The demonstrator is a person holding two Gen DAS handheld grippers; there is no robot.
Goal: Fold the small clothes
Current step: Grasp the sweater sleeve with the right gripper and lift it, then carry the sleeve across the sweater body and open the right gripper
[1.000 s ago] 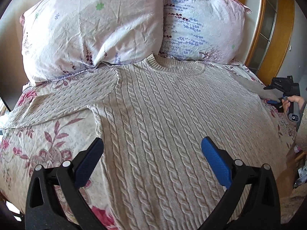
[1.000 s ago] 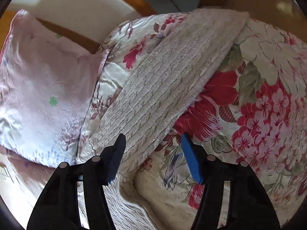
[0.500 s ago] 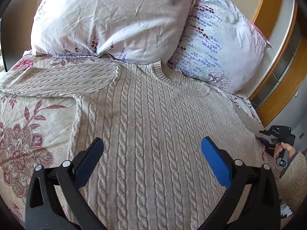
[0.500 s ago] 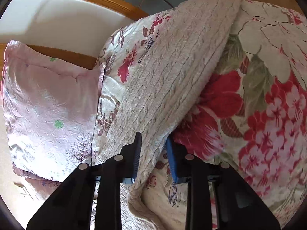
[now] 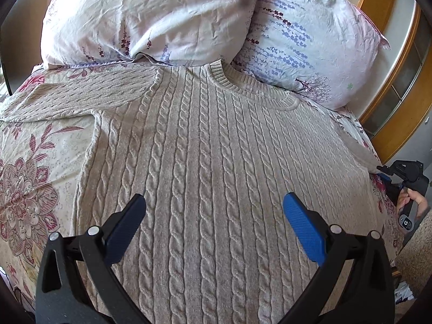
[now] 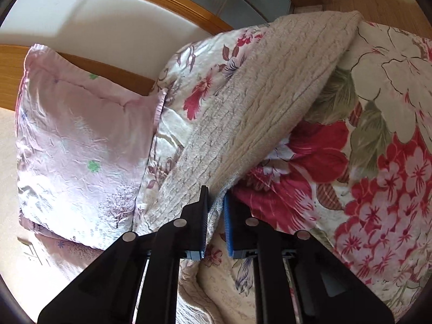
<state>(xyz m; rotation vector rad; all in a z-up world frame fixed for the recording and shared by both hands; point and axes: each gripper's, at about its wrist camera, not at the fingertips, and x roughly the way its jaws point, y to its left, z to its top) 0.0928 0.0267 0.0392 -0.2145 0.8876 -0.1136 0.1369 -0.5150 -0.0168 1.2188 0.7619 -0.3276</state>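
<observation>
While the cream cable-knit sweater (image 5: 210, 167) lies spread flat on the floral bedspread (image 5: 29, 189), its collar up against the two pillows (image 5: 151, 19), the left gripper (image 5: 213, 216) hovers over its front with jaws wide apart. The right gripper (image 6: 216, 210) has just closed, pinching the sweater's sleeve (image 6: 259, 124).

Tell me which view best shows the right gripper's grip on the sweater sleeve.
The right wrist view. There the right gripper has its fingers shut on the sleeve, knit pinched between them. The left wrist view shows that gripper only small at the bed's edge, its grip hidden, though the sweater lies spread out.
</observation>
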